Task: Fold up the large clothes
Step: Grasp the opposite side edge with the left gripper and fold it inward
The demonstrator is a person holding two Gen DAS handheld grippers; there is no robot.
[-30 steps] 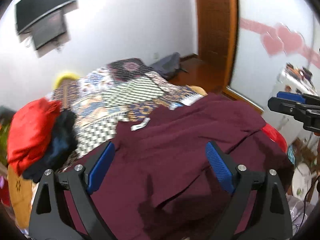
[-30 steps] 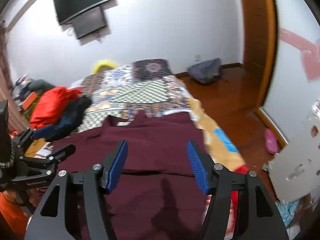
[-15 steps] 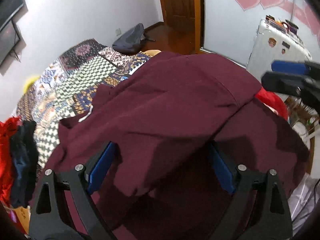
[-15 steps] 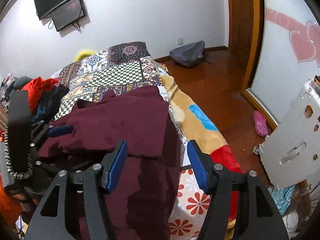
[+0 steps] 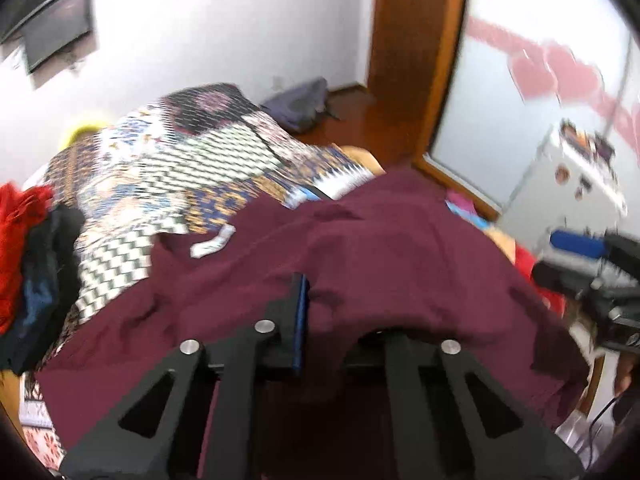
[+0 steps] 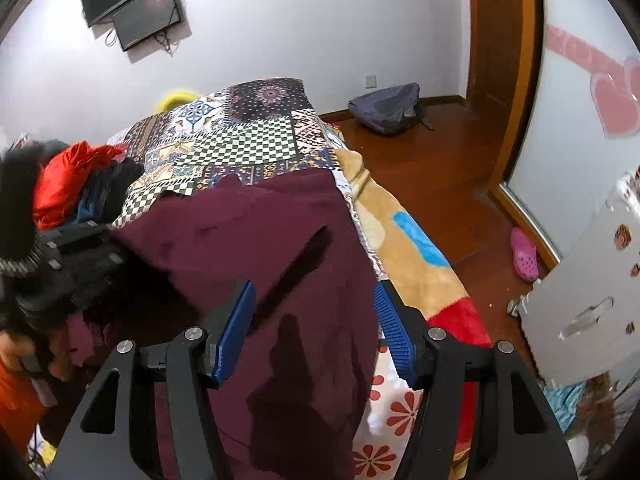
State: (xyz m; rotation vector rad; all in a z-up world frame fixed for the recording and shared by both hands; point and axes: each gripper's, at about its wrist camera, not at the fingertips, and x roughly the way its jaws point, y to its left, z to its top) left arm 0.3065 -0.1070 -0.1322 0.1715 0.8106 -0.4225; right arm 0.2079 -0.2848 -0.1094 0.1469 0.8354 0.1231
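While the right gripper (image 6: 314, 328) hung with its jaws spread wide above the maroon garment (image 6: 256, 240), gripping nothing, the left gripper (image 5: 310, 312) had drawn its jaws together on a bunched fold of that cloth; half a second before, those jaws had stood wide apart with the fabric merely lying between them. One blue pad showed at the pinch, the other hidden under the cloth draped over it. The garment lay across the near part of the bed (image 6: 256, 148), over the patchwork quilt (image 5: 192, 168), its right edge running along the bed's side in the right wrist view, much as it had half a second earlier. A white label (image 5: 212, 242) showed near the collar. A red and dark pile of clothes (image 6: 76, 184) sat at the bed's left side, apart from the garment. A grey bag (image 6: 386, 108) lay on the wooden floor by the wall.
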